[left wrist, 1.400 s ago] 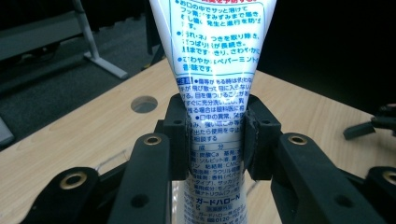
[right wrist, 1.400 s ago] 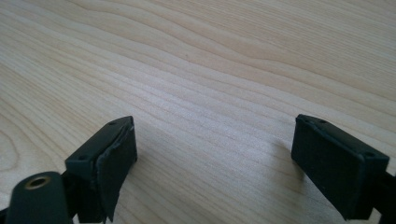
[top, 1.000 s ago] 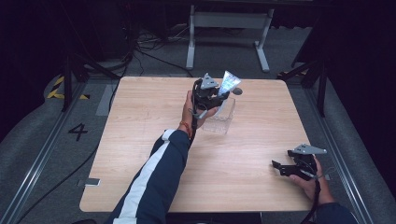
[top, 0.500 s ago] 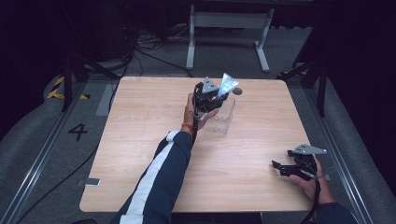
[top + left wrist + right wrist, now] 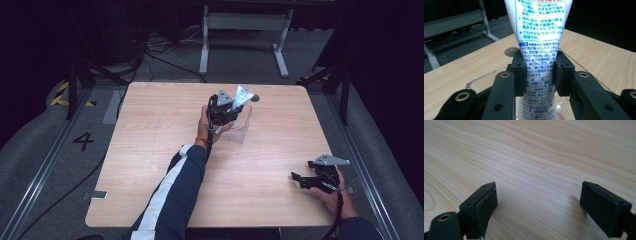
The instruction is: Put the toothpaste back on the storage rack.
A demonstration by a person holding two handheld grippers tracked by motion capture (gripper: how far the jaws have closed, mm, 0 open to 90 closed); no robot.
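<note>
The wooden table (image 5: pixel 165 150) carries my work area; near its far middle stands a clear plastic container (image 5: pixel 239 125), open at the top, and my left gripper (image 5: pixel 231 111) hangs directly over its near edge. That gripper's jaws are clamped on a white toothpaste tube (image 5: pixel 540 37), pressing the printed body from both sides just above the narrower lower end, which in the left gripper view points down toward the container's transparent rim (image 5: pixel 484 77). In the high view the tube's flat crimped end (image 5: pixel 243 94) rises above and tilts away from my hand. I judge the step in hand to be lowering the tube into the container. To do it well: centre the lower end over the opening before descending, clear of the rim; keep the tube near upright so the cap end enters first; maintain clamping pressure until the tube bears on the container floor or wall, then part the jaws slowly, since the container is light and may shift or tip if struck sideways. My right gripper (image 5: pixel 311 180) rests low over the table's near right corner, well apart from the container, with its jaws wide apart and nothing between them; the pads (image 5: pixel 486 206) frame bare wood.
</note>
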